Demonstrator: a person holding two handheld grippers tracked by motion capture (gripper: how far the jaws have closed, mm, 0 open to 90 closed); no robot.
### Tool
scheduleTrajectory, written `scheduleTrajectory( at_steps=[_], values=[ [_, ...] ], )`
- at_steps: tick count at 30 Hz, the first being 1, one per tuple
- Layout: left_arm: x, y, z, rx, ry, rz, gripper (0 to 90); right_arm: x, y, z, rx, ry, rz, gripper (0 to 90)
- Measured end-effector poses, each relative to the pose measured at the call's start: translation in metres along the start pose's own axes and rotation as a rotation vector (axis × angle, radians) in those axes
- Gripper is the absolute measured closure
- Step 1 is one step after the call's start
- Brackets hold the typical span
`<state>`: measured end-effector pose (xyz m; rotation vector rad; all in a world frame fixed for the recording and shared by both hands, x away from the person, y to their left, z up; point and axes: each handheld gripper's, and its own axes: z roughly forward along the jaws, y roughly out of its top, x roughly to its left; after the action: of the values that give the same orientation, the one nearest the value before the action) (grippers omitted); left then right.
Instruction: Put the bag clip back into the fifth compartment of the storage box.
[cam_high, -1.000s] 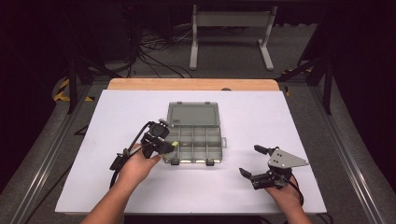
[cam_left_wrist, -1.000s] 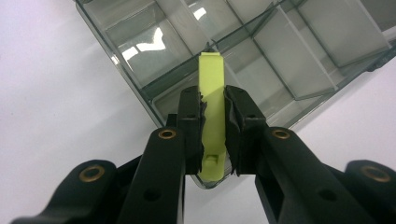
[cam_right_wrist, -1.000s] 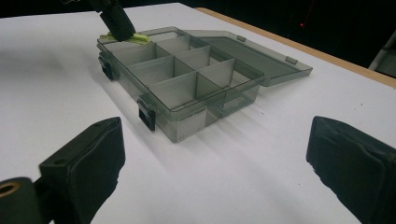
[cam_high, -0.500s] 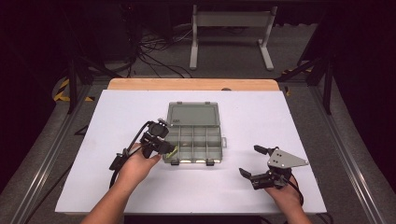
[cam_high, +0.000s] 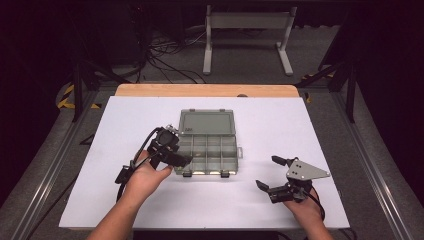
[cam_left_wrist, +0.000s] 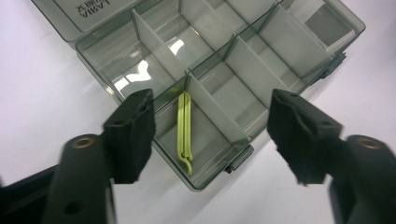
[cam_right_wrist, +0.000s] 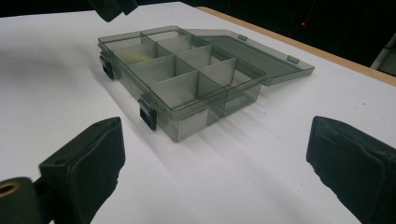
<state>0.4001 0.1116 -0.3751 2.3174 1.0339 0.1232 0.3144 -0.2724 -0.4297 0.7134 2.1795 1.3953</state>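
The box (cam_high: 207, 147) lies open in the middle of the table (cam_high: 320, 125), lid folded flat on the far side. In the left gripper view a yellow-green clip (cam_left_wrist: 185, 130) lies in the near corner compartment, next to a divider. The left gripper (cam_high: 172, 155) hovers over that corner with its jaws spread wide and nothing between them, so I judge the clip to be already dropped in and let go. The other compartments look bare, as far as I can see. What seems left is to draw that hand back and, perhaps, shut the lid and snap the latches.

The right gripper (cam_high: 274, 175) rests low on the table, well apart from the box, jaws wide and holding nothing.

Compared with a second ago, hardly anything differs: the left gripper hangs at the same corner, the right one has not moved, and the box sits where it was.
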Motion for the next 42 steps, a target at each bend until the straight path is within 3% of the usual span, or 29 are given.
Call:
scheduleTrajectory(
  at_steps=[7, 14, 18, 21, 33, 42],
  values=[
    [-0.002, -0.002, -0.010, -0.033, -0.064, 0.020, 19.3, 0.000, 0.000, 0.000, -0.001, 0.001, 0.000, 5.0],
    [-0.007, -0.003, -0.019, -0.057, -0.080, 0.035, 12.4, 0.000, 0.000, 0.000, 0.001, 0.002, 0.006, 5.0],
    [-0.010, -0.004, -0.024, -0.078, -0.062, 0.062, 6.7, 0.000, 0.000, 0.000, -0.002, 0.002, 0.002, 5.0],
    [-0.011, -0.006, -0.029, -0.099, -0.081, 0.068, 3.6, 0.000, 0.000, 0.000, -0.005, 0.002, 0.002, 5.0],
    [-0.013, -0.021, -0.049, -0.188, -0.089, 0.118, 1.5, 0.000, 0.000, -0.001, -0.014, -0.002, 0.001, 4.9],
    [-0.011, -0.044, -0.066, -0.308, -0.087, 0.162, 1.4, 0.001, 0.001, -0.003, -0.029, -0.009, -0.003, 4.7]
  ],
)
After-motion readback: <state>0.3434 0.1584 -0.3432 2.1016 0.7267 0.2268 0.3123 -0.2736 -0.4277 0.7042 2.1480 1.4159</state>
